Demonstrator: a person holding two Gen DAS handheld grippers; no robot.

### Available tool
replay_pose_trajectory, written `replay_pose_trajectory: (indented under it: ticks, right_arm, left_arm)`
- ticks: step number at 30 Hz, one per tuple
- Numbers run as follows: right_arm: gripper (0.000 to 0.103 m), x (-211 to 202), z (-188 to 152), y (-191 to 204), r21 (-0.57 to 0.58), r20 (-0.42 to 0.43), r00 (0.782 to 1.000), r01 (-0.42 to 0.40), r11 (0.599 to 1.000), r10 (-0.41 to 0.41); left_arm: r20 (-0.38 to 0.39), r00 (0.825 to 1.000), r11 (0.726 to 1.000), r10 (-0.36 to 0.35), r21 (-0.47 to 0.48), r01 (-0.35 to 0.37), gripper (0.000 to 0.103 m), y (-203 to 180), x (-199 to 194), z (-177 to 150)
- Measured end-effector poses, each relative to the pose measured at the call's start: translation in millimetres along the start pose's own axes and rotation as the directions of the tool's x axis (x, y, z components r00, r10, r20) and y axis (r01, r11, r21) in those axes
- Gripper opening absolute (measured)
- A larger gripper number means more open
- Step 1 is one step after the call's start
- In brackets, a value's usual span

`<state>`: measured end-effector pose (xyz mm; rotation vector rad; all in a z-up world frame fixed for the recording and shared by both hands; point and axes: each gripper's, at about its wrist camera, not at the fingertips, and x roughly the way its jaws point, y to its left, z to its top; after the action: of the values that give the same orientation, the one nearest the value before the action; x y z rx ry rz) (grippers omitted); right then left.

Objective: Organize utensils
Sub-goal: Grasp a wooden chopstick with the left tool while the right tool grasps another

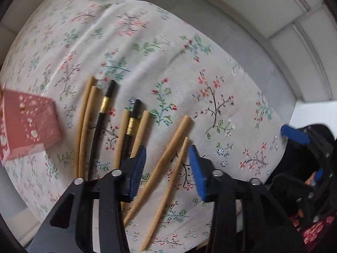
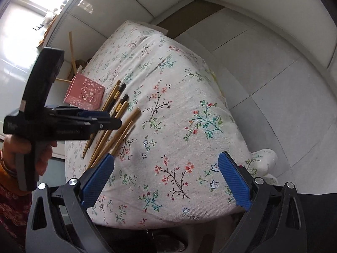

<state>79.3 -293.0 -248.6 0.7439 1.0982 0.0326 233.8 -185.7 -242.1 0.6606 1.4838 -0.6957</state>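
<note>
Left wrist view shows the left gripper [image 1: 167, 164] spread wide above two loose chopsticks [image 1: 166, 162]; closing carelessly could roll them apart. The right gripper [image 2: 166, 181] hangs empty, jaws apart.

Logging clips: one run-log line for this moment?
left gripper: open over chopsticks | right gripper: open, idle | holder: no chopsticks seen inside

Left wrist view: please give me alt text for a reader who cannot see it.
The open left gripper hovers over loose chopsticks on a floral tablecloth, its blue fingers straddling two tan chopsticks. More tan sticks and two black chopsticks with gold bands lie to the left, beside a pink perforated holder. The right gripper shows at the right edge.
</note>
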Motion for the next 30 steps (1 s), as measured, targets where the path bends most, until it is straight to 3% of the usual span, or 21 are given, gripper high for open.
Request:
replay_pose_trajectory:
  ticks: [9,14,16,18,20,22,24,28,30]
  right_arm:
    - [0.096,1,0,1,-0.008,-0.003,1.0,0.019,1.0,-0.019]
    - [0.096,4,1,7,-0.029,-0.011,0.998,0.058,0.998,-0.058]
    - [0.096,8,1,18,-0.069,-0.019,0.996,0.088,0.994,-0.09]
    - [0.096,14,1,29,-0.106,-0.029,0.991,0.124,0.987,-0.128]
    - [0.095,31,5,46,-0.131,-0.069,0.98,0.177,0.975,-0.187]
    - [0.088,49,10,61,-0.113,-0.128,0.971,0.186,0.976,-0.2]
    - [0.087,63,14,78,-0.112,-0.152,0.963,0.208,0.972,-0.223]
    - [0.071,97,15,115,-0.2,-0.143,0.902,0.377,0.904,-0.407]
    - [0.058,104,14,126,-0.208,-0.134,0.883,0.419,0.884,-0.45]
  left_arm:
    - [-0.047,0.997,0.996,0.054,0.077,-0.05,0.017,-13,28,-4]
    - [0.024,0.999,0.998,0.041,0.054,-0.042,0.009,-19,28,-8]
    - [0.07,0.997,1.0,0.029,0.01,-0.03,0.007,-12,23,-22]
    - [0.158,0.987,0.997,-0.02,-0.069,0.031,0.006,3,9,-41]
    - [0.246,0.968,0.989,-0.043,-0.124,0.075,0.006,16,-10,-66]
    - [0.318,0.948,0.982,-0.035,-0.163,0.091,0.006,26,-28,-94]
    - [0.393,0.92,0.973,-0.012,-0.206,0.101,0.006,38,-49,-125]
    - [0.483,0.874,0.959,0.055,-0.268,0.088,0.006,52,-85,-160]
    - [0.526,0.847,0.954,0.076,-0.286,0.092,0.006,53,-102,-176]
